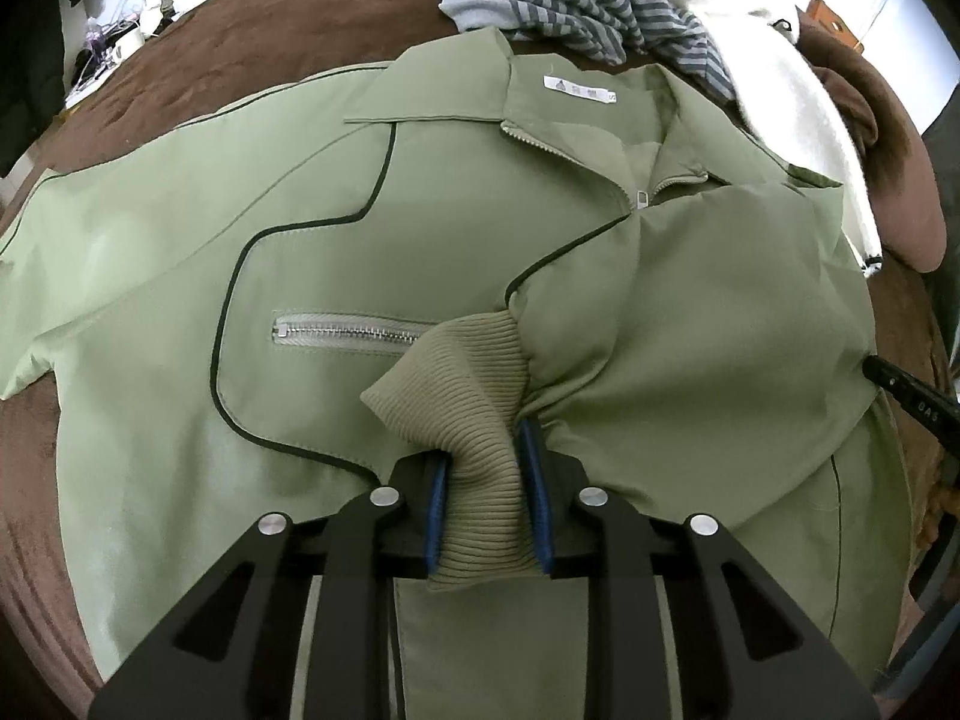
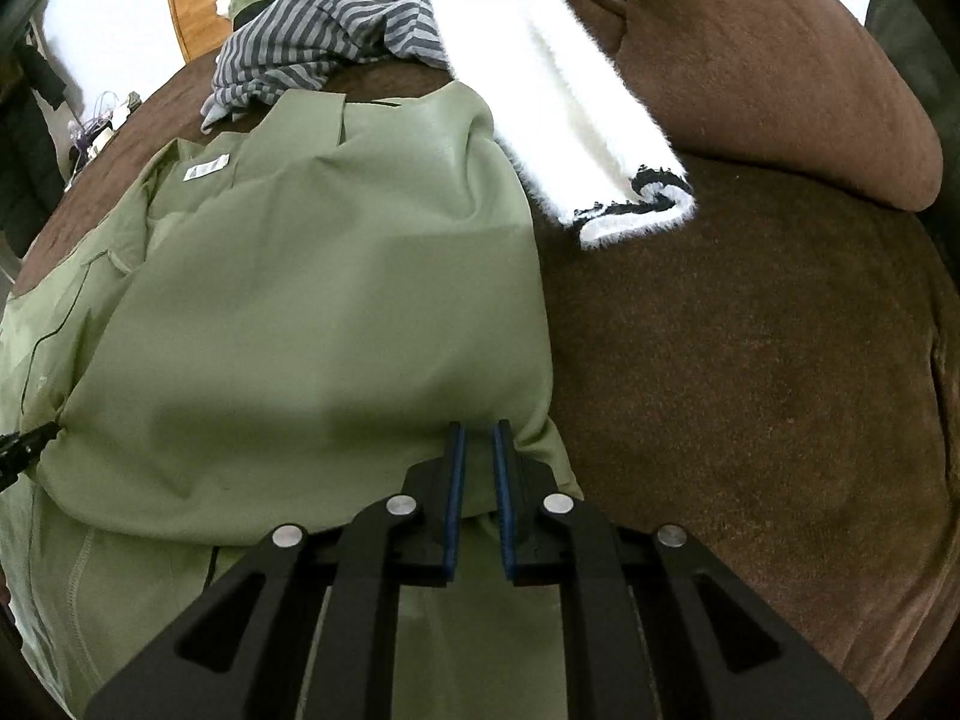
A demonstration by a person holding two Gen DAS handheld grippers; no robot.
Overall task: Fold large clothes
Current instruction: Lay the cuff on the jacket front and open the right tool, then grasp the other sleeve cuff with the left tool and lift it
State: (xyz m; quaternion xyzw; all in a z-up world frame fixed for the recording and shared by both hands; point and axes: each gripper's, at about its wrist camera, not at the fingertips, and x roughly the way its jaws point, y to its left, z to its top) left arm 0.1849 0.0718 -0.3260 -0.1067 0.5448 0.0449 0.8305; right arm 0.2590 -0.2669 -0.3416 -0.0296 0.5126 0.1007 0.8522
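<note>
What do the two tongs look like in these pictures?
Both the left tongs and the right tongs are matte black, with angular linkage arms, triangular cut-outs and round silver pivot pins. Each finger carries a flat blue pad. No cables, sleeves or hands are visible.

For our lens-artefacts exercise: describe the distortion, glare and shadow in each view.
Left wrist view: fisheye bends the green jacket, corners go black, the window glare blows out white. Right wrist view: same barrel curve; a soft shadow crosses the jacket above the right tool.
</note>
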